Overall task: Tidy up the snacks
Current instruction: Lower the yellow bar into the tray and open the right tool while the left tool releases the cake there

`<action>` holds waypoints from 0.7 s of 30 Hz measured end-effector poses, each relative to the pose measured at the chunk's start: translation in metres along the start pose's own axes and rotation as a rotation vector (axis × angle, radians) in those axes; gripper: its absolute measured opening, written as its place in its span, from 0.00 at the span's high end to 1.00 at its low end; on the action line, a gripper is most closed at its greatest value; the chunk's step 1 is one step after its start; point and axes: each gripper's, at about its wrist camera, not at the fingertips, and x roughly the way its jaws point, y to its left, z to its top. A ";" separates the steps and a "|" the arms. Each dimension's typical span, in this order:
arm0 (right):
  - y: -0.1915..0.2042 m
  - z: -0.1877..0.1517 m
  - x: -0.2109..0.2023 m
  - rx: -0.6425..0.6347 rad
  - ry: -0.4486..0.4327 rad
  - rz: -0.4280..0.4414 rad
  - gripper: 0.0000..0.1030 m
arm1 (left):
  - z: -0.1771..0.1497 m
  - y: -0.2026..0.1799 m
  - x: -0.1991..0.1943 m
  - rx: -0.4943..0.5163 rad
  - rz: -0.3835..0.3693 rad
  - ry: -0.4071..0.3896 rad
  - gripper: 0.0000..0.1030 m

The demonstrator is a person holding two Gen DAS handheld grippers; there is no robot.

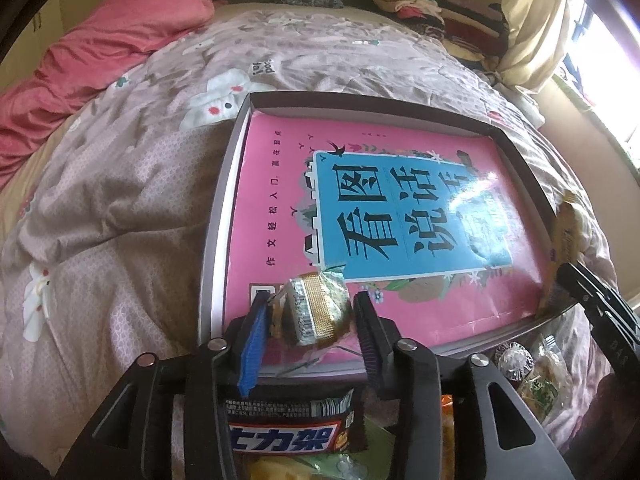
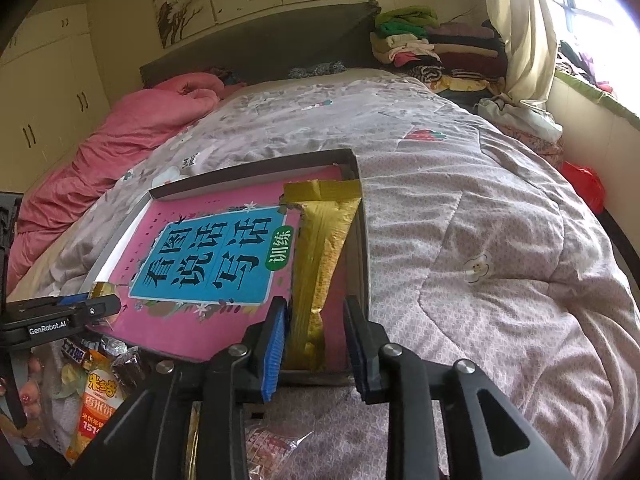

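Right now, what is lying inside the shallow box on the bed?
A pink book covers the floor of the box. On it lie a long gold packet and a small gold-wrapped snack. Anything beneath the book is hidden.

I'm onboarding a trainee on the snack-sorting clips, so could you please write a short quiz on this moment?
1. True or false: the long gold packet lies along the shallow box's right-hand wall.
2. What lines the box floor?
3. The small gold-and-green snack sits between which fingers? A) left gripper B) right gripper

Key:
1. True.
2. A pink book with a blue title panel.
3. A.
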 end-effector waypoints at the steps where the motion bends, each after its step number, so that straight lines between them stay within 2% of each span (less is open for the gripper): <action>1: -0.001 0.000 0.000 0.001 0.001 0.002 0.70 | 0.000 0.000 -0.001 0.000 0.001 0.000 0.55; 12: -0.001 -0.001 -0.006 0.000 -0.017 0.002 0.67 | 0.000 0.000 -0.007 -0.003 -0.005 -0.006 0.46; 21: 0.000 0.000 -0.015 0.006 -0.057 0.027 0.51 | 0.000 0.004 -0.015 -0.023 0.000 -0.021 0.44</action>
